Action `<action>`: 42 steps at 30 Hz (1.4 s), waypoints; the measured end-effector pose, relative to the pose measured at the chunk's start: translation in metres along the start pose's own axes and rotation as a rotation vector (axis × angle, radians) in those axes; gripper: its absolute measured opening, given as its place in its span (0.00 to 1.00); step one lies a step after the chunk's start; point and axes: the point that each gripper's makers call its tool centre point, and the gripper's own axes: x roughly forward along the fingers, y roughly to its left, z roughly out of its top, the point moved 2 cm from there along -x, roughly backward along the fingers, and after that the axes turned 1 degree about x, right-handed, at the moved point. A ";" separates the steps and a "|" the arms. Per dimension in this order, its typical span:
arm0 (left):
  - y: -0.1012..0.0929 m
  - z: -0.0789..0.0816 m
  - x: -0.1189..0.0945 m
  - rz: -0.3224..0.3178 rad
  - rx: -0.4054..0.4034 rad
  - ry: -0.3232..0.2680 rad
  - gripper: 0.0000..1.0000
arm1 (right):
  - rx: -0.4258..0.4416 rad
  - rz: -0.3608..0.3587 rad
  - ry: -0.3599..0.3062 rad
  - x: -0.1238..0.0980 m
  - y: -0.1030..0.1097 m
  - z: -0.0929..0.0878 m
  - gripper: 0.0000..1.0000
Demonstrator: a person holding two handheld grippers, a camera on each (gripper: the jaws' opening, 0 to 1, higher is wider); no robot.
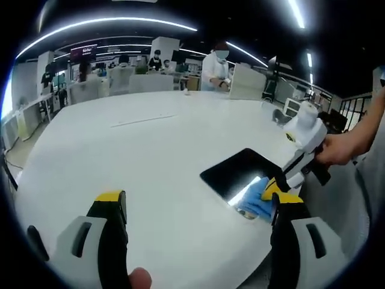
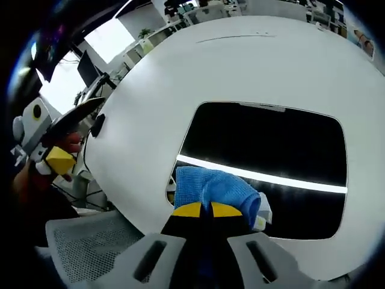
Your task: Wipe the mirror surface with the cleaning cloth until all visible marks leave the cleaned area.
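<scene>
Your right gripper [image 2: 207,209] pinches the crumpled blue cleaning cloth [image 2: 216,189], pressing it onto the near edge of the dark rectangular mirror [image 2: 271,144] lying flat on the white table [image 2: 150,96], ready to wipe. Your left gripper [image 1: 195,208] hangs spread, clear of the mirror.

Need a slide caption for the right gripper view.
Right tongs press a blue cloth onto the dark mirror on a white table.

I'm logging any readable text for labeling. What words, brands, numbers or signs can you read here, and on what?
None can be read.
The dark sign far behind the white table carries writing, too small and blurred to read.
No lettering shows on the mirror, the blue cloth or either gripper.
</scene>
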 end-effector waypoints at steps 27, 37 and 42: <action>0.003 -0.002 0.001 -0.011 0.000 0.010 0.99 | 0.009 0.004 0.022 -0.013 -0.025 -0.007 0.00; 0.006 -0.005 0.003 -0.006 -0.023 0.006 0.99 | 0.021 -0.002 0.028 -0.017 -0.033 -0.009 0.00; 0.006 -0.003 0.006 -0.009 -0.020 0.002 0.99 | 0.008 -0.011 0.030 -0.020 -0.038 -0.010 0.00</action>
